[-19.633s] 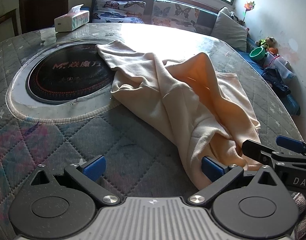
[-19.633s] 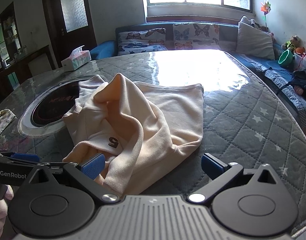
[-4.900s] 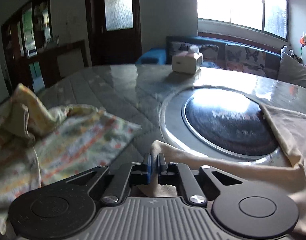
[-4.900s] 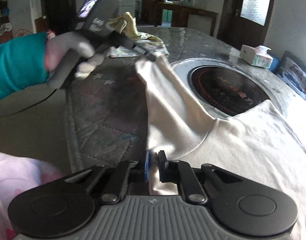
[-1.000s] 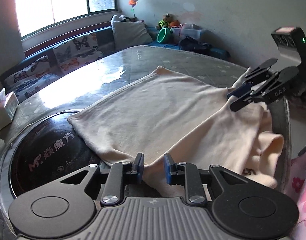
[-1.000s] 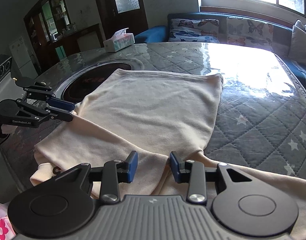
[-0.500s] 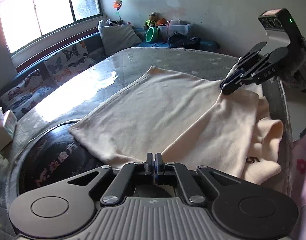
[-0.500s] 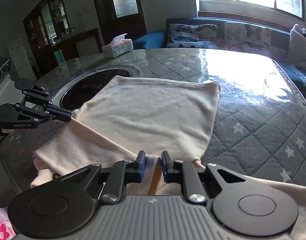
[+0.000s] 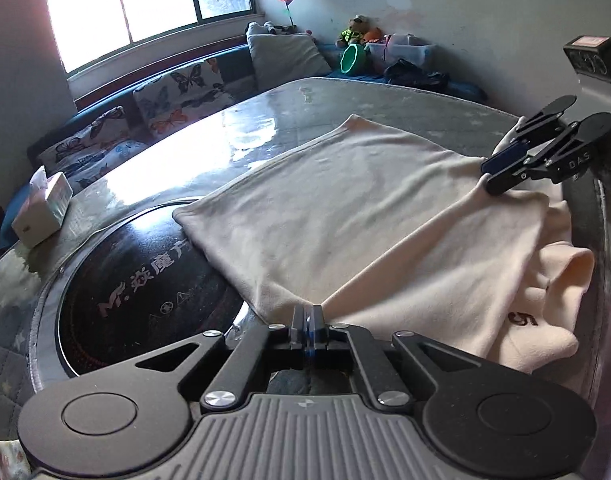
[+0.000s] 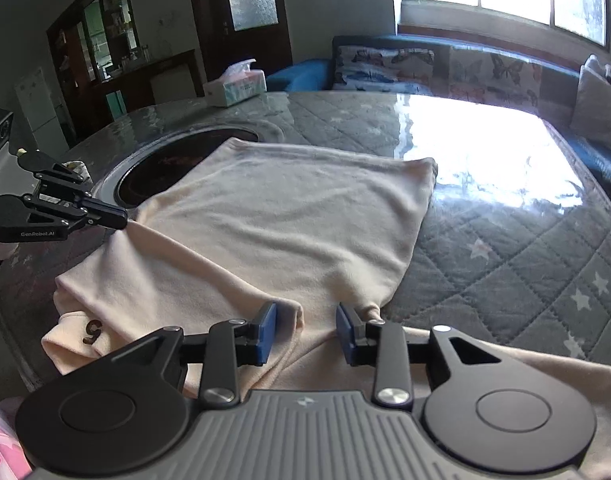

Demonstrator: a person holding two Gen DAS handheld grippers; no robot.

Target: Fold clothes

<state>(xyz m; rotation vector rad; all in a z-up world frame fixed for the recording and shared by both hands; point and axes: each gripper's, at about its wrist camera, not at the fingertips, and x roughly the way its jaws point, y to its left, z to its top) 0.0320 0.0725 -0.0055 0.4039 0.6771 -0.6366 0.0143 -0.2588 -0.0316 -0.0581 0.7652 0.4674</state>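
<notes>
Garment [image 9: 345, 216] spread on table [image 10: 505, 240] | left gripper [image 9: 309, 320] clamped on its edge | right gripper [image 10: 305, 332] jaws opening, cloth fold between them

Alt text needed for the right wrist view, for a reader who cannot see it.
The right gripper, jaws opening, straddles a ridge of a cream garment spread on a quilted table. At left, the left gripper pinches the garment's edge beside a round black cooktop.

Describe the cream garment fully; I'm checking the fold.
The garment is cream, soft knit, spread mostly flat on the quilted table, one corner over the dark round inset. Its near end is bunched, showing a dark "5". The left gripper pinches one edge; the right gripper is opening, cloth between its jaws.
</notes>
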